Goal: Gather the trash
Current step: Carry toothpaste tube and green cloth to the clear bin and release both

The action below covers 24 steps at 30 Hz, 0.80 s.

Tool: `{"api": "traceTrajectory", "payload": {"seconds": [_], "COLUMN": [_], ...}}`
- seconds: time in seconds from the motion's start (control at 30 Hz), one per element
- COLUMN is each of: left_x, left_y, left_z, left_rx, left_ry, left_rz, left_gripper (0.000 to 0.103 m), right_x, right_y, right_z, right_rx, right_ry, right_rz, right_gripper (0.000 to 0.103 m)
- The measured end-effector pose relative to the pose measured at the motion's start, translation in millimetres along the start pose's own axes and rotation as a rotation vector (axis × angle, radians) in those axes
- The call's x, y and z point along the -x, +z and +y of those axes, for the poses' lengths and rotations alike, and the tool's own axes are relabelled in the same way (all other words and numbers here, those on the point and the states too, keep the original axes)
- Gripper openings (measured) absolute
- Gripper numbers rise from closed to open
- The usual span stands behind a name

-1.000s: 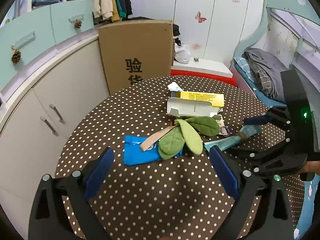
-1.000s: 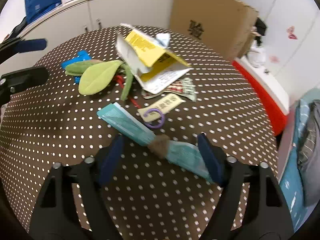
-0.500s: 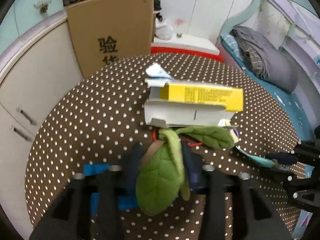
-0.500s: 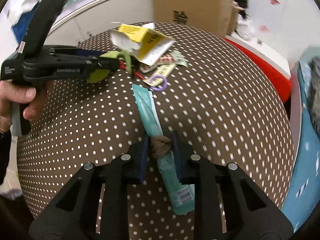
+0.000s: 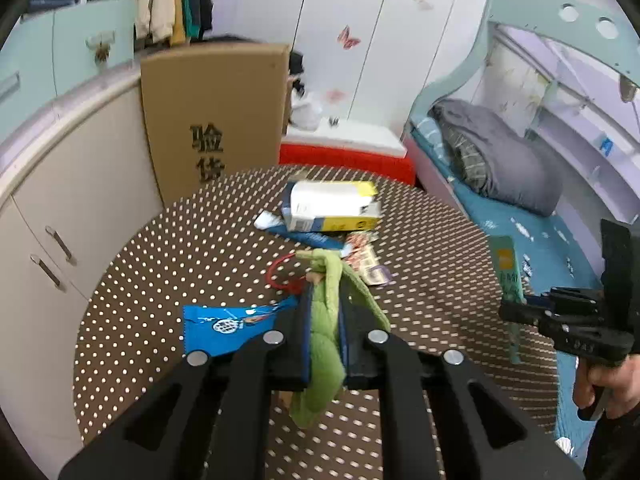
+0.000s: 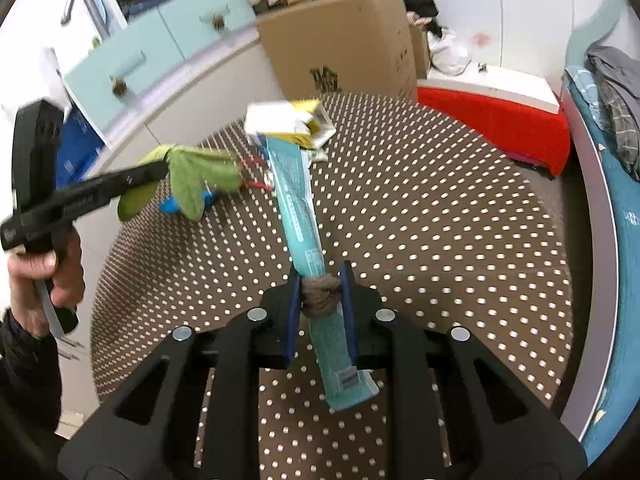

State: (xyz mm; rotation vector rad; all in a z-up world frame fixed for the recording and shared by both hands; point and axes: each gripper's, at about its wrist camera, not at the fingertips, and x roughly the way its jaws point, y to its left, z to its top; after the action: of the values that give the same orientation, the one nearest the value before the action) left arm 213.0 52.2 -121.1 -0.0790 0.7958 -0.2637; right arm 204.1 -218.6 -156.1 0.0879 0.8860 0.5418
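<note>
From the left wrist view, the left gripper (image 5: pixel 325 316) has its two pads pressed tight on the green felt leaves (image 5: pixel 326 336), the jaws having just closed in on them, and the leaves hang squeezed between the pads with a flap drooping below and another spilling off to the right. Just beyond the leaves sits a red loop of cord (image 5: pixel 282 276), and beside the left finger a blue wrapper (image 5: pixel 224 326) lies flat on the dotted table (image 5: pixel 160 248). Further back there is a white and yellow carton (image 5: pixel 332 206) on its side, with small printed scraps (image 5: pixel 362 254) between it and the leaves. Off to the right, the right gripper (image 5: pixel 516 312) shows in a person's hand (image 5: pixel 608 380), a teal packet (image 5: pixel 508 276) standing up out of it. Over to the right wrist view, and the right gripper (image 6: pixel 320 300) is clamped on a brown knot (image 6: pixel 319 294) tied around the teal packet (image 6: pixel 296 200), jaws just drawn in, the packet lifted clear and tilting away over the table (image 6: pixel 440 220) toward the carton (image 6: pixel 288 122). At left, the left gripper (image 6: pixel 160 168) is blurred, carried by a hand (image 6: pixel 44 276), the green leaves (image 6: pixel 192 184) bunched at its tip above the table, the blue wrapper (image 6: pixel 170 204) peeking out beneath them
</note>
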Motion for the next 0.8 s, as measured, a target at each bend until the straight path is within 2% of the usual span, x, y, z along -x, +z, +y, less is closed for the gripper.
{"api": "traceTrajectory", "payload": {"seconds": [0.23, 0.33, 0.57, 0.7, 0.8], "left_x": [33.8, 42.2, 41.4, 34.9, 27.6], "left_y": [6.1, 8.9, 18.5, 22.9, 24.6], "left_z": [-43.1, -71.3, -125.4, -157.8, -179.8], "left_rx": [-0.049, -0.081, -0.135, -0.161, -0.187], "left_ry": [-0.047, -0.078, -0.164, -0.226, -0.256], "left_rz": [-0.074, -0.097, -0.114, -0.106, -0.096], "left_gripper": [0.01, 0.01, 0.01, 0.01, 0.01], "right_x": [51.6, 75.1, 119.4, 146.5, 157.5], "right_y": [3.0, 4.1, -1.8, -15.7, -29.7], "right_z": [-20.2, -33.8, -79.7, -113.4, -143.2], "right_rx": [-0.055, -0.074, -0.151, -0.237, -0.311], "right_ry": [0.032, 0.017, -0.007, -0.026, -0.072], "right_rz": [-0.118, -0.162, -0.249, -0.3, -0.314], "right_gripper": [0.019, 0.019, 0.019, 0.019, 0.019]}}
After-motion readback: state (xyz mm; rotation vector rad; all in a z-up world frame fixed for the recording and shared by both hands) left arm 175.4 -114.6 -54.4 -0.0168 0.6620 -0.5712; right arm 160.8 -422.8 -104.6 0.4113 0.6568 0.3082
